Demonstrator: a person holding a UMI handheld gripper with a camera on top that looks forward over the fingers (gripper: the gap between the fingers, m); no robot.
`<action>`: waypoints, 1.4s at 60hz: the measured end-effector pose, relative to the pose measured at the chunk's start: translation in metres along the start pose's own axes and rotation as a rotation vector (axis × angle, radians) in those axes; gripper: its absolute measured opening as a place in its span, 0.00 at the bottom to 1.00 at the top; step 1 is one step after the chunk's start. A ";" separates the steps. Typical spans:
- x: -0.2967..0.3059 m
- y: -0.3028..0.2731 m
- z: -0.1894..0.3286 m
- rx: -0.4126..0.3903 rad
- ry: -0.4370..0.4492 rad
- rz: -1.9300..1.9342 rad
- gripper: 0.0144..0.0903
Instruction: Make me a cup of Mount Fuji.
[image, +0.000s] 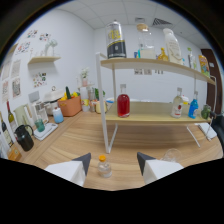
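My gripper (114, 161) is open above a wooden counter (75, 140). A small clear bottle with an orange cap (104, 167) stands on the counter between the two fingertips, with a gap on each side. Beyond the fingers a two-tier wooden shelf rack (150, 118) holds bottles: a red liquid bottle (123, 102) on the lower shelf, a clear one with a red label (177, 104), a blue one (193, 106), and on the top shelf a dark-labelled bottle (116, 41) and a tall white one (171, 45). A clear glass (171, 154) stands by the right finger.
A black kettle (24, 137) and a white tray with glassware (42, 127) sit at the counter's left. An orange box (70, 106) and several jars stand against the back wall. A small wall shelf (44, 59) hangs above them.
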 end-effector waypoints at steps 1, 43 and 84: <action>0.005 -0.003 -0.005 0.008 0.005 0.000 0.95; 0.264 -0.110 -0.011 0.149 0.204 0.057 0.93; 0.296 -0.108 0.061 0.082 0.168 0.016 0.28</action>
